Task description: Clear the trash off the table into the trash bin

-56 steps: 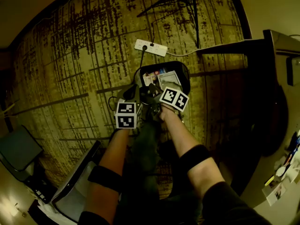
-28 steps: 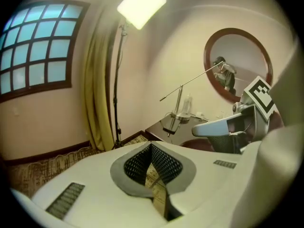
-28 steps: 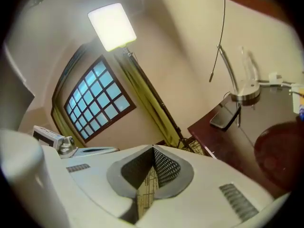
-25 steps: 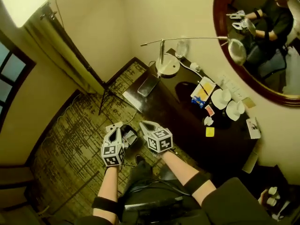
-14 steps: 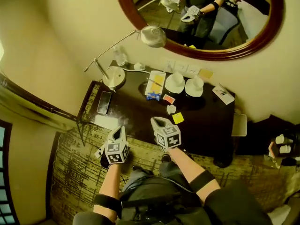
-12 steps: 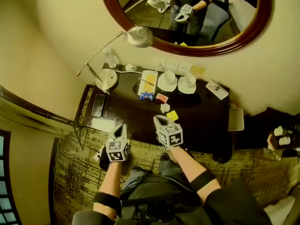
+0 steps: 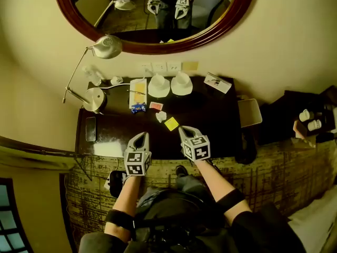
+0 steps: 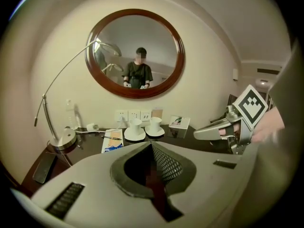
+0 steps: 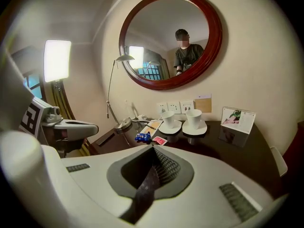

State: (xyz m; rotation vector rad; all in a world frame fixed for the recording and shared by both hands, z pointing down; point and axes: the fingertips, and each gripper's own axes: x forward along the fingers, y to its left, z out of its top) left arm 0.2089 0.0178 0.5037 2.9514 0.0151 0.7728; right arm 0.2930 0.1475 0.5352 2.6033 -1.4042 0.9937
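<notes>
The big oval mirror [image 7: 152, 15] fills the wall ahead of me, and under it stands the dark table [image 7: 221, 125], which I face squarely. A dark shape on the carpet by my left leg [image 7: 117, 183] is probably the trash bin, though too little of it shows to be sure, and I cannot see what it holds.

On the table's left end sits the desk lamp [image 7: 95, 96], its arm reaching up toward the mirror. I hold the left tongs [image 7: 139, 137] and the right tongs [image 7: 185, 129] side by side over the near edge of the table, both pointing at it. Each pair is pressed together with nothing pinched, as both gripper views show.

Against the wall stand two white cups on saucers [image 7: 159, 86], a booklet [image 7: 138, 87] with a pen across it, and a small card stand [image 7: 217, 82]. I take these for things that belong there, not trash.

The trash itself lies in the middle of the table: a yellow scrap [image 7: 171, 123] just ahead of the right tongs, a crumpled white bit [image 7: 161, 116] beside it, a red packet [image 7: 156, 105] and a blue wrapper [image 7: 138, 107] farther back. By my reckoning these four pieces are all still to go, so the clearing is not finished. The yellow scrap looks like the nearest pick.
</notes>
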